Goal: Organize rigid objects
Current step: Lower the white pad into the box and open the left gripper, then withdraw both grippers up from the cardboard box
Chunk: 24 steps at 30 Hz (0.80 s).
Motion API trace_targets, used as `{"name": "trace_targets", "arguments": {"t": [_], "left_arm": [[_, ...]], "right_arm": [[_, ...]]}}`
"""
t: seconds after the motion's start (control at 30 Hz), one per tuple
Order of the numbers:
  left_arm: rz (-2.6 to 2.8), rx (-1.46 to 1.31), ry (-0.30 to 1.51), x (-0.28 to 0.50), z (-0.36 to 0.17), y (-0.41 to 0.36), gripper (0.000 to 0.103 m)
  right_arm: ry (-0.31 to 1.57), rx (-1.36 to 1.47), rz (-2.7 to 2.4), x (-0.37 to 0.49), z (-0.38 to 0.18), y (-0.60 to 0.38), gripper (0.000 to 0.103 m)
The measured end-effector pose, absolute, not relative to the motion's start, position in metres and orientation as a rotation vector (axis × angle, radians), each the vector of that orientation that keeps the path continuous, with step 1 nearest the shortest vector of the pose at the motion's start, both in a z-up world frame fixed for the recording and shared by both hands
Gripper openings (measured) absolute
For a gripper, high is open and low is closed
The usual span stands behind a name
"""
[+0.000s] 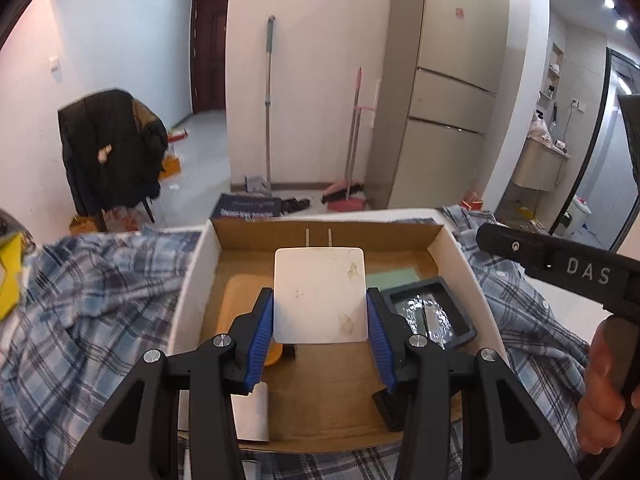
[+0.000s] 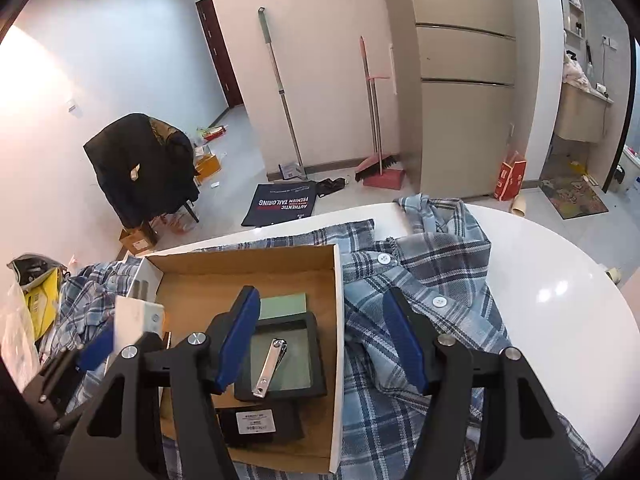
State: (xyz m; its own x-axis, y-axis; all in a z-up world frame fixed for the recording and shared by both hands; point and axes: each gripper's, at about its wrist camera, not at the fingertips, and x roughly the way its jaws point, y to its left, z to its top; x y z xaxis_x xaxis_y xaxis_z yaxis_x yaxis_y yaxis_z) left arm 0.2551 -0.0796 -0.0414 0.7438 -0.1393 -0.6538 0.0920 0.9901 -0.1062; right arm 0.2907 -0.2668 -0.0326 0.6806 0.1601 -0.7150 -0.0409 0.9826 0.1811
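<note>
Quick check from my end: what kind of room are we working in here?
Most likely a lived-in apartment, in a dining or kitchen-side area. A tall fridge stands against the wall, a broom and dustpan lean beside it, and a chair draped with a dark jacket stands on the tiled floor.

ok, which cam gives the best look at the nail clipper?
Right wrist: the nail clipper lies unobstructed on the black tray, its whole length and lever visible. In the left wrist view it is foreshortened, washed out by glare on the tray and partly behind the left gripper.
</note>
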Motion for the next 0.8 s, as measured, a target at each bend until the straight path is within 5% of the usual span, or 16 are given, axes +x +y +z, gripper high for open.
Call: {"name": "trace_targets", "arguments": {"t": [0.37,0.43,0.5,0.8], "left_arm": [[-0.16,-0.024,0.754,0.26,-0.054,-0.094,0.047],[-0.159,-0.021,0.729,0.257,-0.051,-0.095,0.055],[-0.144,-0.015,0.665,0.25,-0.043,-0.095,0.092],[-0.131,0.021,0.389,0.196,0.025,-0.081,0.092]], "right_arm": [[0.821,0.114,0.105,0.292,-0.039,-0.258,0.063],[0.817,0.106,0.107,0.291,-0.038,-0.257,0.063],[0.807,0.115,0.107,0.289,-0.034,-0.257,0.063],[0.668,0.061,0.087,0.24,0.021,-0.252,0.063]]}}
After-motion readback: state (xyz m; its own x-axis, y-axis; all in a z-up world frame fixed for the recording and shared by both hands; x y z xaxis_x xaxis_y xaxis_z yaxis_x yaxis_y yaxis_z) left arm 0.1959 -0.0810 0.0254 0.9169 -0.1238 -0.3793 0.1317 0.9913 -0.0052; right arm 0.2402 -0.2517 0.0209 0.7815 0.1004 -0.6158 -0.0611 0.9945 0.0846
